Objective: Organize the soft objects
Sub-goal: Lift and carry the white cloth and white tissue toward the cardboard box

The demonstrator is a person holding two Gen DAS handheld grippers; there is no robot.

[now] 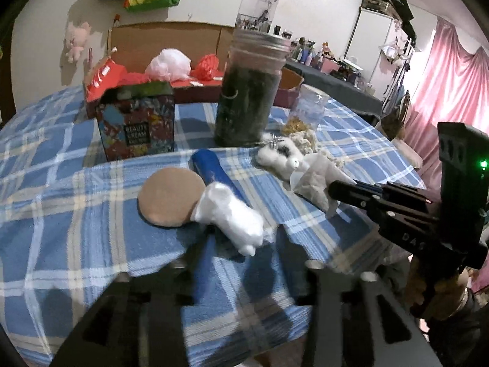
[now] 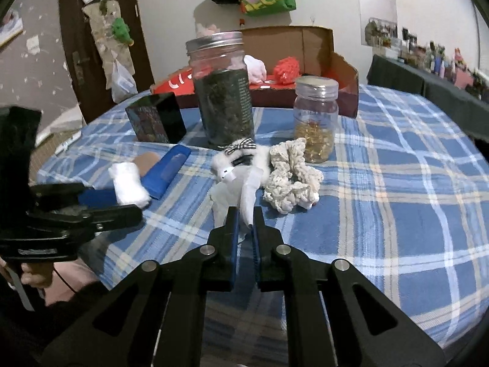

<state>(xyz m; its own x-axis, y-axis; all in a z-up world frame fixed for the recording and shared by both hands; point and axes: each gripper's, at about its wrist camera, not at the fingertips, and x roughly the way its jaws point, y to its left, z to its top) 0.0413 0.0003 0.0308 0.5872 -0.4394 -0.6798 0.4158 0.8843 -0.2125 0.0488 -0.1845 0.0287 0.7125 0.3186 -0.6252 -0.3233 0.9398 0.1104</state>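
Right gripper (image 2: 245,215): jaws together, clamped on a corner of the white gauze (image 2: 241,188); in the left wrist view it comes in from 3 o'clock (image 1: 331,191).
Left gripper (image 1: 241,263): jaws apart, blurred, with the cotton wad (image 1: 229,217) lying on the cloth between and just ahead of them; the pads do not press on it. In the right wrist view it shows at 9 o'clock (image 2: 122,206).
Gauze: spread flat at the middle of the table (image 2: 397,183), its far end touching the plush toy (image 2: 232,165).
Plush toy: white, with a checked bow, at 12 o'clock from the right gripper, just in front of the tall jar (image 2: 221,88).
Crochet piece (image 2: 290,177): cream, crumpled, at 2 o'clock from the right gripper, just in front of the small jar (image 2: 316,119).
Cotton wad: touching the brown pad (image 1: 169,197) at its 9 o'clock and overlapping the blue case (image 1: 211,171) behind it.
Printed box (image 1: 137,122): upright, at 11 o'clock from the left gripper.
Cardboard box (image 2: 308,49): open, at the table's far edge, holding a pink lump (image 1: 168,64) and a red one (image 1: 206,65).
Person: a hand (image 2: 33,278) grips the left tool's handle.
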